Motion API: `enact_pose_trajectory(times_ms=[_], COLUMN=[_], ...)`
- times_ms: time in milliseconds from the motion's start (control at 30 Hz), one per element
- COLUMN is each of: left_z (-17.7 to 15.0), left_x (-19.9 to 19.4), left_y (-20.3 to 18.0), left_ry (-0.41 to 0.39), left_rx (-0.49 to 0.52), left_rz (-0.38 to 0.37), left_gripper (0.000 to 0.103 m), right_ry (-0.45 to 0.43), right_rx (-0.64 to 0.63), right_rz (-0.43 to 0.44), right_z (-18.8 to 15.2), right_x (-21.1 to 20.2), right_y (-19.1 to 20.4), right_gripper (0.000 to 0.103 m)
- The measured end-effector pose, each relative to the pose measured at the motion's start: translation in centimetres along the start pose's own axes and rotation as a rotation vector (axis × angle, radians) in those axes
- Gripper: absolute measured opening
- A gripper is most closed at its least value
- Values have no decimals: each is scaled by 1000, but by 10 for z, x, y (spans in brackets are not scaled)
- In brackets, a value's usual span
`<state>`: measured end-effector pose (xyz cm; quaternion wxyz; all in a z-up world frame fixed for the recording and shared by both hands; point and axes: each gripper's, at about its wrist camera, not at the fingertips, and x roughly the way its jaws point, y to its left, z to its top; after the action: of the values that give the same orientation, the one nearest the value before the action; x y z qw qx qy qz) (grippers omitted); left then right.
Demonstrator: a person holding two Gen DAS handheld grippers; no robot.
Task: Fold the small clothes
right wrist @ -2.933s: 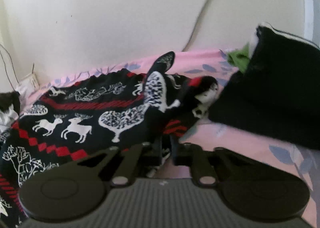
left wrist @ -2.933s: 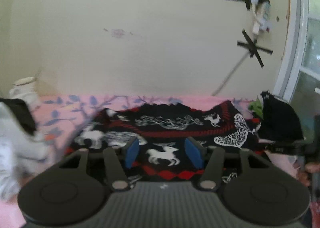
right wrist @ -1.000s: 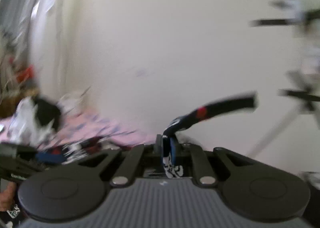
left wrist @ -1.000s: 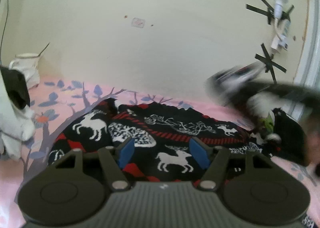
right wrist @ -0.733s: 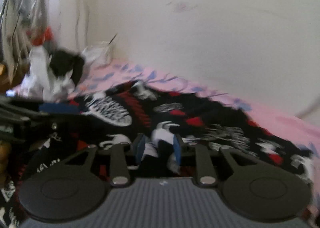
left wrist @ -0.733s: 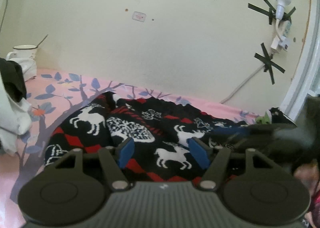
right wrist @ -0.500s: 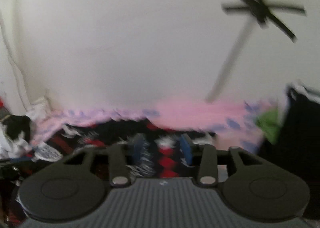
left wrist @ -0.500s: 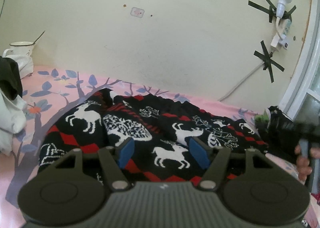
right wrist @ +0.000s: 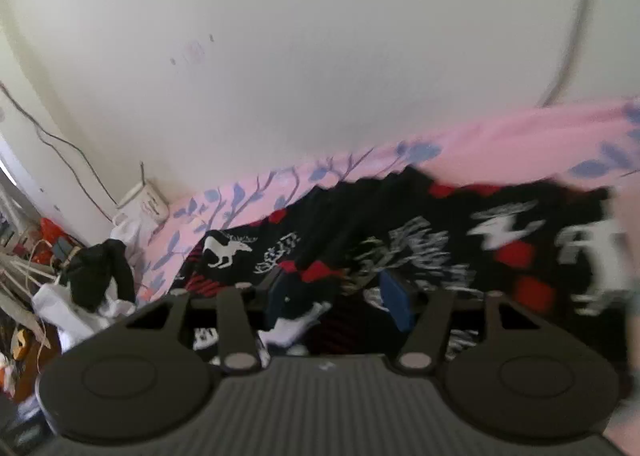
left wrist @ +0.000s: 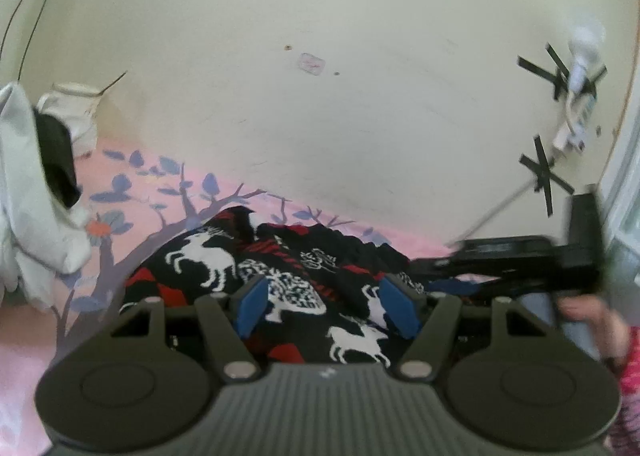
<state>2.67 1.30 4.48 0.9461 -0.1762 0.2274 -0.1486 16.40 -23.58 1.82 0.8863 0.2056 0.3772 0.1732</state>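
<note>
1. Garment (left wrist: 288,268): a small knit piece, black ground with white deer, bird and tree figures and red diamond bands. It lies crumpled, with raised folds, on the pink sheet (left wrist: 132,176), near the wall, directly ahead of both grippers. In the right wrist view the same knit (right wrist: 400,240) spreads from centre to right edge; its right portion is motion-blurred.

2. Left gripper (left wrist: 326,306): the blue pads (left wrist: 251,306) stand wide apart, nothing between them. The gripper hovers over the near edge of the garment; contact cannot be confirmed.

3. Right gripper (right wrist: 340,302): fingers spread, blue pads (right wrist: 394,304) apart. A white-and-black fold of knit sits in the gap close to the left pad, but the pads are not pressed on it. In the left wrist view this tool (left wrist: 512,260) appears at right as a blurred black bar low over the garment's right end, with the person's hand (left wrist: 592,316) behind it.

4. Sheet: smooth pink cloth printed with bluish-purple branches and leaves, one orange blossom at left.

5. Wall (left wrist: 320,56): matte cream plaster, faintly marked; black tape crosses (left wrist: 540,172) fix a white lamp fitting (left wrist: 580,56) and cable at far right.

6. Far left: a heap of white and black cloth (left wrist: 36,184) and a white enamel mug (left wrist: 76,108) against the wall.
</note>
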Motion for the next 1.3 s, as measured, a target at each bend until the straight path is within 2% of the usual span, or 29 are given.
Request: enact_pose_trajectory(times_ms=[33, 67, 100, 133, 167, 233, 333, 433, 500, 533, 567, 667, 800, 867, 933, 967, 1033, 1100, 1133, 1167, 1200, 1233, 1267, 1300], left_z=[1, 2, 3, 4, 4, 5, 5, 6, 6, 6, 6, 6, 5, 5, 5, 7, 10, 14, 17, 18, 18, 18, 16, 14], left_x=[0, 0, 0, 1, 1, -1, -2, -2, -1, -1, -1, 0, 2, 2, 1, -3, -26, -64, -85, -104, -121, -140, -156, -170], left_y=[4, 7, 9, 10, 11, 12, 12, 17, 18, 18, 18, 16, 15, 13, 13, 14, 19, 28, 32, 38, 44, 50, 56, 60], left_ry=[2, 4, 7, 9, 10, 6, 1, 4, 7, 9, 11, 15, 21, 19, 29, 31, -10, -73, -94, -109, -119, -131, -142, -149], left_rx=[-19, -37, -50, -59, -66, -72, -80, -101, -107, -107, -105, -99, -84, -73, -72, -77, -83, -64, -49, -38, -33, -29, -27, -25], left_rz=[-6, -15, -22, -29, -36, -48, -53, -59, -59, -56, -55, -55, -63, -77, -122, -138, -142, -105, -59, -15, 28, 69, 102, 134], left_gripper=[63, 63, 63, 63, 63, 63, 63, 63, 63, 63, 63, 63, 63, 63, 63, 63, 63, 64, 64, 64, 64, 64, 64, 64], right_ry=[68, 103, 103, 118, 103, 46, -38, -45, -56, -99, -99, -198, -292, -283, -178, -106, -129, -189, -216, -240, -253, -253, -230, -230], right_rx=[28, 69, 69, 90, 94, 91, 59, 19, 8, -12, -12, -14, 8, 24, 20, 10, 16, 7, -5, -18, -68, -68, -163, -163], right_rz=[-23, -31, -31, -25, -39, 40, 124, 211, 204, 175, 175, 76, -141, -218, -264, -282, -261, -261, -264, -256, -184, -184, -59, -59], right_z=[2, 2, 2, 2, 2, 5, 12, 15, 15, 16, 16, 15, -12, -35, -54, -61, -70, -73, -75, -78, -80, -80, -84, -84], right_x=[25, 42, 42, 53, 58, 50, 44, 45, 45, 34, 34, 4, -58, -75, -74, -70, -86, -109, -119, -130, -147, -147, -153, -153], right_y=[2, 4, 4, 9, 19, 42, 82, 116, 121, 118, 118, 93, 34, 8, -13, -23, -36, -32, -30, -26, -15, -15, 11, 11], right_gripper=[55, 43, 28, 18, 15, 12, 12, 12, 11, 11, 11, 11, 12, 18, 31, 29, 23, 36, 47, 46, 45, 44, 43, 43])
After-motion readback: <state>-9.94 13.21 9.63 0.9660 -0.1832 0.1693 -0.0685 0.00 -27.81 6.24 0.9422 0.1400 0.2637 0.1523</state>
